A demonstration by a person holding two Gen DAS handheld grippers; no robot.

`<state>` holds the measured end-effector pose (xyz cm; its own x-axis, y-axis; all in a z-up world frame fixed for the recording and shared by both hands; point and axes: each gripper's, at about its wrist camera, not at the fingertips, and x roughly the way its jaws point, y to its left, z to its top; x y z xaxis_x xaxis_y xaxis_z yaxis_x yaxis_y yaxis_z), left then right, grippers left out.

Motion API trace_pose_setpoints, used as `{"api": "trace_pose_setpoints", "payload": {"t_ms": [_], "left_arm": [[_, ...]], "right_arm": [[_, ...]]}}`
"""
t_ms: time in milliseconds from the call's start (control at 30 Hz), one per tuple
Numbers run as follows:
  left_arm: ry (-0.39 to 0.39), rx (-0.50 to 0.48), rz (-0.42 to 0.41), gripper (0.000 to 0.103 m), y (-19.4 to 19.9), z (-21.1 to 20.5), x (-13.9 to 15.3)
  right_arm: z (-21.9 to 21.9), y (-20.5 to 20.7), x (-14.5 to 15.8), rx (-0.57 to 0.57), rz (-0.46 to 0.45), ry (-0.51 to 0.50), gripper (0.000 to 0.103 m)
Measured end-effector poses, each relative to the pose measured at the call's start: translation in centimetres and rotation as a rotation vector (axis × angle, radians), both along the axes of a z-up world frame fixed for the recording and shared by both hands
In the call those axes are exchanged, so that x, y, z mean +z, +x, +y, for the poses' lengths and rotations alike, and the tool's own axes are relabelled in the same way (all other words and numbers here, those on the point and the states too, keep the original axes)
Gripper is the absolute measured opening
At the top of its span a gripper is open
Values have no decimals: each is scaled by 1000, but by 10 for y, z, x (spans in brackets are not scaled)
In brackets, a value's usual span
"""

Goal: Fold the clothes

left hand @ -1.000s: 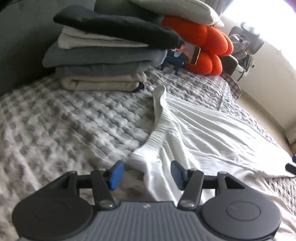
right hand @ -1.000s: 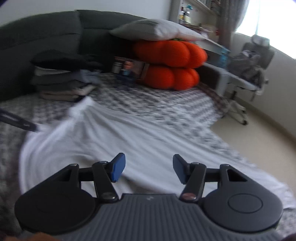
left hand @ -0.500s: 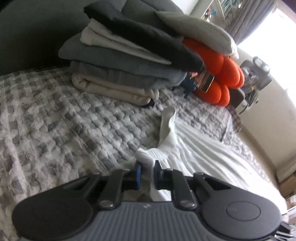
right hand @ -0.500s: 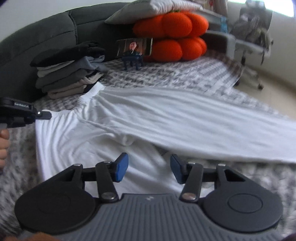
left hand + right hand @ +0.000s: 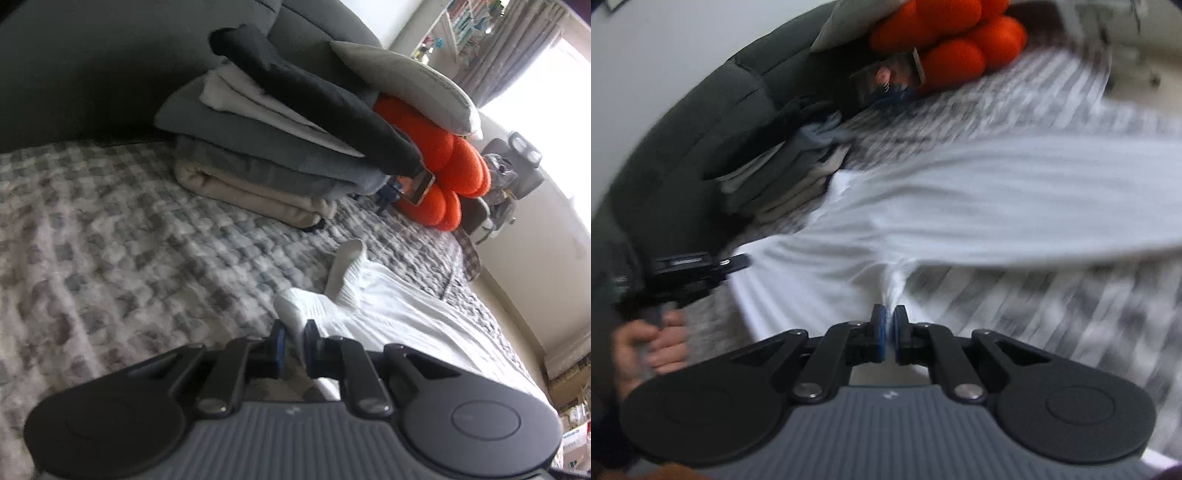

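Note:
A white garment (image 5: 406,314) lies spread on the grey checked bedspread (image 5: 110,258). My left gripper (image 5: 293,332) is shut on the garment's ribbed edge, which bunches up white between the blue pads. In the right wrist view, which is blurred, the white garment (image 5: 997,192) stretches to the right. My right gripper (image 5: 889,317) has its jaws closing, and a pinched ridge of the white cloth sits between the pads. The left gripper (image 5: 701,273) shows there at the cloth's left edge, held by a hand (image 5: 653,343).
A stack of folded clothes (image 5: 277,147) stands against the dark headboard (image 5: 74,74). Beyond it are an orange cushion (image 5: 443,166), a pillow (image 5: 406,81) and a propped phone (image 5: 417,186). An office chair (image 5: 509,184) stands past the bed's far side.
The left gripper went from open to shut on the garment's ribbed edge and rolled. The right gripper sank to the cloth, rolled, and closed from wide open onto a fold of it.

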<state>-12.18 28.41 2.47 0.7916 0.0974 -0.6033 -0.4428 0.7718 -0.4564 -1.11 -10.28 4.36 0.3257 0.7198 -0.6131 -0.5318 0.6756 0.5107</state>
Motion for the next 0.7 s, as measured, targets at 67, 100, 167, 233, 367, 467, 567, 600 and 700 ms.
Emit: {"api": "trace_pose_setpoints", "payload": {"t_ms": [67,100,167,233,367,467,567,600,700], "left_arm": [[9,1,22,11,1,-1,-2],[11,1,34,11,3,-2,-4],[15,1,59,11,6,-3,-7],[10,-3,74,12,8,-3,-8],[-4,-16,83,16,10,1,-10],[17,-28,86,16,12,-3,-10],[23,-27,74,15,7,-3,-6],[24,-23,68,15,5,-2,-4],[30,-17,73,15,6,-3,-2]], "right_arm": [[2,-2,-6,27,52,-4,6],[5,-3,-4,28,22,-14,6],[9,-5,0,30,-39,-35,17],[13,-6,5,27,-92,-49,32],[20,0,6,22,-142,-57,51],[27,6,-1,49,-121,-47,49],[30,3,-1,79,-106,-7,41],[24,2,1,94,-91,65,41],[9,6,6,70,-68,149,41]]}}
